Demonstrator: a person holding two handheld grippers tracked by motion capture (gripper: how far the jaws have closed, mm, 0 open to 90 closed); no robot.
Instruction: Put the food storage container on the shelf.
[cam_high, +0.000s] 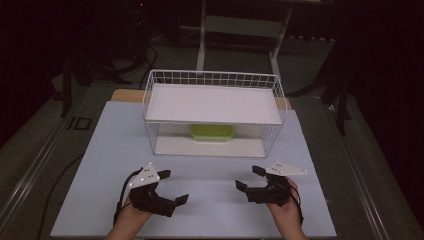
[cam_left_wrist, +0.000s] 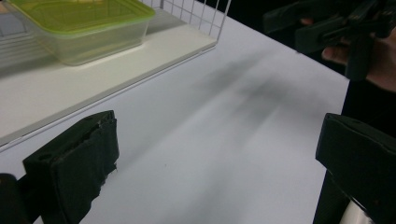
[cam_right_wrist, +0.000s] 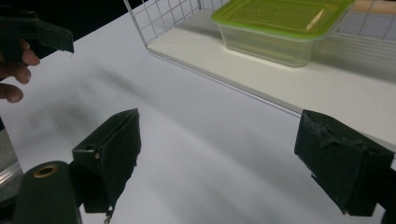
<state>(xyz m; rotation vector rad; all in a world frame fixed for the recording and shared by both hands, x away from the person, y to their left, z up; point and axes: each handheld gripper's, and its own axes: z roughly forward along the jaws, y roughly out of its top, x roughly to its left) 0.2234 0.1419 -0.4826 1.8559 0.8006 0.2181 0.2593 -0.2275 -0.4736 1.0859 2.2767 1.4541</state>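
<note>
Both the left tongs and the right tongs are held apart and empty; the green-lidded container, tucked on the wire basket's lower level, could be jammed against the shelf above if lifted

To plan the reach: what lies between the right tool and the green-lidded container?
Only bare white tabletop, then the front edge of the wire rack's lower shelf, where the container sits; the right gripper view shows this.

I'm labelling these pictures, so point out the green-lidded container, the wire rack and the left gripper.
green-lidded container (cam_right_wrist: 280, 23): right gripper view, lid top.
wire rack (cam_high: 212, 78): high view, back rim.
left gripper (cam_high: 172, 186): high view, between its fingers.
</note>
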